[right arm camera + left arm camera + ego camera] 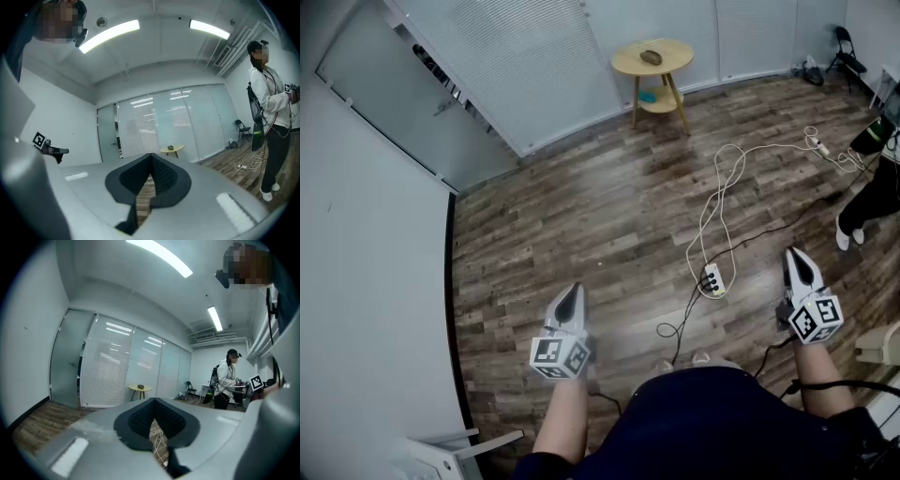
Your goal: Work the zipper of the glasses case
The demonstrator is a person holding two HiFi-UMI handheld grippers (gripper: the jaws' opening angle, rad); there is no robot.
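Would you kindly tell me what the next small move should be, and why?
Probably a step toward the round table: the dark object on it, perhaps the case, sits far across the floor, while the left gripper and right gripper are both shut and empty.

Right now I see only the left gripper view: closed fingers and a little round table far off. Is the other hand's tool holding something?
Observer: No. In the right gripper view the right gripper has its fingers shut together, with nothing between them.
Operator: I make out a dark lump on the table. Anything else there?
Observer: The head view shows a blue item on the lower shelf of the round light-wood table.
Operator: Anything on the way there?
Observer: A white power strip lies on the wood-plank floor, nearer the right gripper.
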